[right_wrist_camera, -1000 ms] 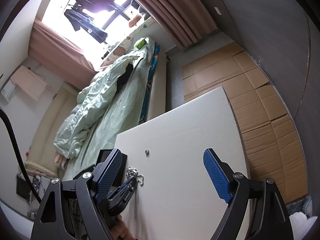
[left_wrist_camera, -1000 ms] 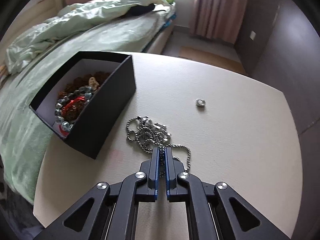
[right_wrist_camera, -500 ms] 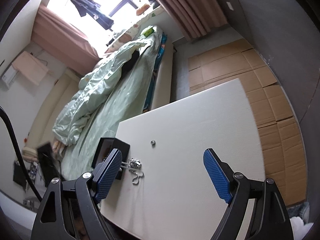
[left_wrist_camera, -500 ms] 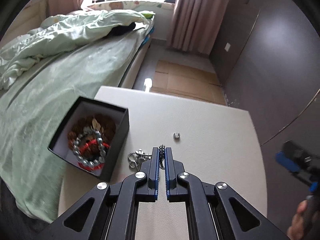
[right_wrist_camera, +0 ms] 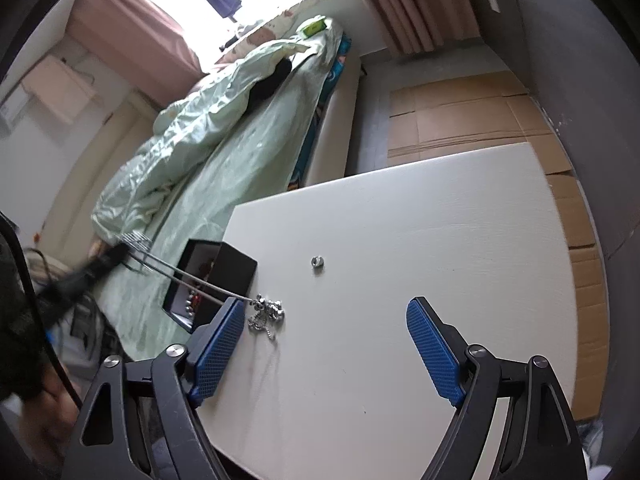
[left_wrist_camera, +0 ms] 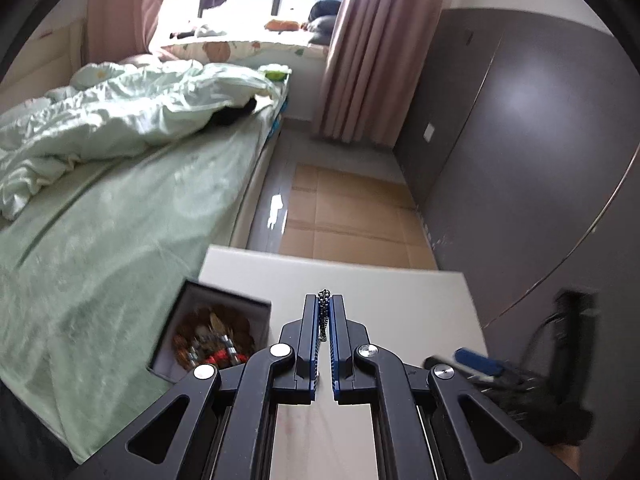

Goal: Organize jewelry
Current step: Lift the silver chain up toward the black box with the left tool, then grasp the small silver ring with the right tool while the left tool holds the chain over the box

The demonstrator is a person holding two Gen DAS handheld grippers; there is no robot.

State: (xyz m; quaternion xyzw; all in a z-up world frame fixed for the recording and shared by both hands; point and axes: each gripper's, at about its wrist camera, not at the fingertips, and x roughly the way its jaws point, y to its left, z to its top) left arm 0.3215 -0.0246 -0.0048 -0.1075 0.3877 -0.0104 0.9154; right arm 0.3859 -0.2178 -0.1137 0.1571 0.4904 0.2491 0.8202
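Left gripper (left_wrist_camera: 324,304): pinching silver chain necklace (right_wrist_camera: 208,286) between nearly closed blue pads, stretching it taut above black jewelry box (right_wrist_camera: 216,270); chain's tail lying bunched on white table (right_wrist_camera: 400,248) at box's 4 o'clock. Right gripper (right_wrist_camera: 326,346): hovering wide apart, gripping nothing. Small silver ring (right_wrist_camera: 317,261): resting at 1 o'clock from bunched tail. Beaded bracelets (left_wrist_camera: 210,342): filling box.

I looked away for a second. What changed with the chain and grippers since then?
The left gripper, shut on the chain, has risen from the table, pulling the chain taut; its far end still trails on the table beside the box. The ring, the box and the open right gripper stayed as they were.
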